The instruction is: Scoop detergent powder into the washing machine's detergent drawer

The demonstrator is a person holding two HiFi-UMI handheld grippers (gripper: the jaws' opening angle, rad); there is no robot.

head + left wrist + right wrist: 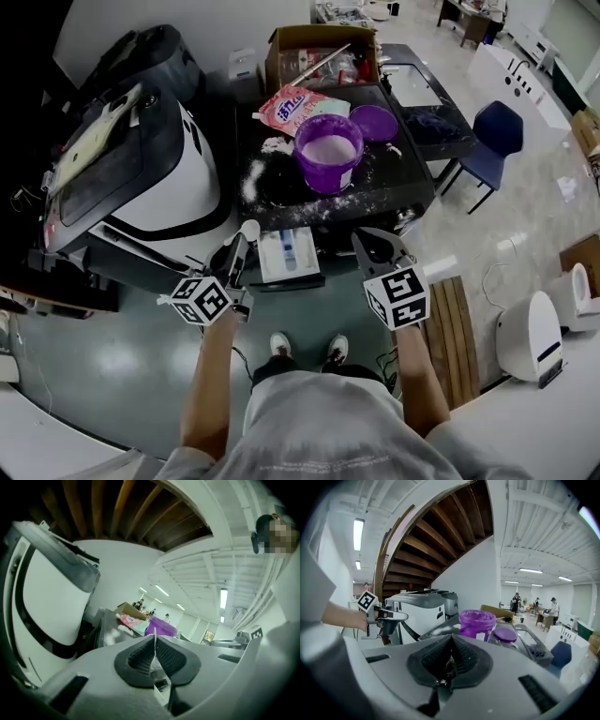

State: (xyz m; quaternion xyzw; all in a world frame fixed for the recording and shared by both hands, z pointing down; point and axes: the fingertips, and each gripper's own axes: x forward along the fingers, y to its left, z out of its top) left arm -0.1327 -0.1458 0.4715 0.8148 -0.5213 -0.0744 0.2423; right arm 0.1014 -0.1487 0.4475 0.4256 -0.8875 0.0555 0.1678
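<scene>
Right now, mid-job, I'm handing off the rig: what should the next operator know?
Left gripper: shut on the handle of the white scoop, its bowl just left of the open detergent drawer.
Right gripper: shut, empty.
Purple tub of powder stands open on the black table, lid beside it, spilled powder around.
Done: unclear; scoop load and drawer fill cannot be read.
Left: tip powder into the drawer.

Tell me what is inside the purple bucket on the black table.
The purple bucket is open and holds pale powder; its lid lies beside it. The powder covers the bottom, so its depth and anything buried cannot be seen.
</scene>
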